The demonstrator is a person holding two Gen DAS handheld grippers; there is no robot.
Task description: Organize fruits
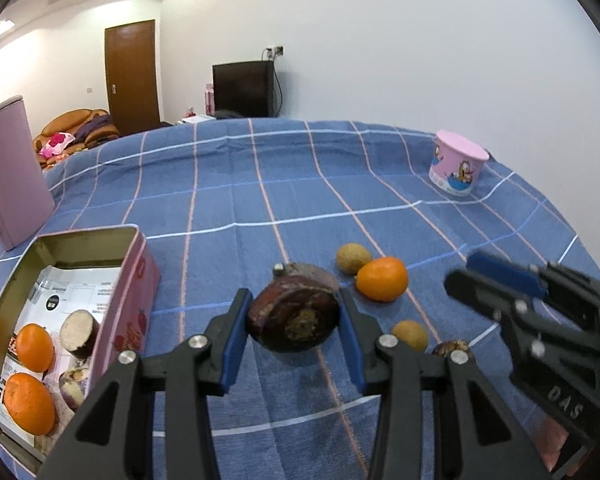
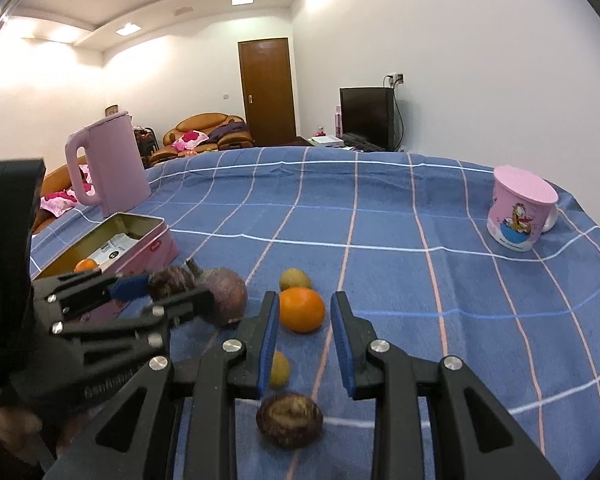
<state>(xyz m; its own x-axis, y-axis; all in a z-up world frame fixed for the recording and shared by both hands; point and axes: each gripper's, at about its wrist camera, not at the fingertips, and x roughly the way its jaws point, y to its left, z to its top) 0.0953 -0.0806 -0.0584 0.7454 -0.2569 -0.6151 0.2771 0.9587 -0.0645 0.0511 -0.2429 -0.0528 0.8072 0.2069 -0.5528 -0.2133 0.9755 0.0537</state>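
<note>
Where blue checked cloth (image 1: 300, 184) spreads, left jaws gripping dark fruit (image 1: 294, 316), right jaws open.

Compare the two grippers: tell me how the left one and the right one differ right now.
The left gripper is shut on the dark round fruit, held off the blue cloth; the right gripper is open and holds nothing. The left gripper is near the pink tin; the right gripper points toward the loose orange lying on the cloth. Both have black bodies with blue finger pads.
</note>
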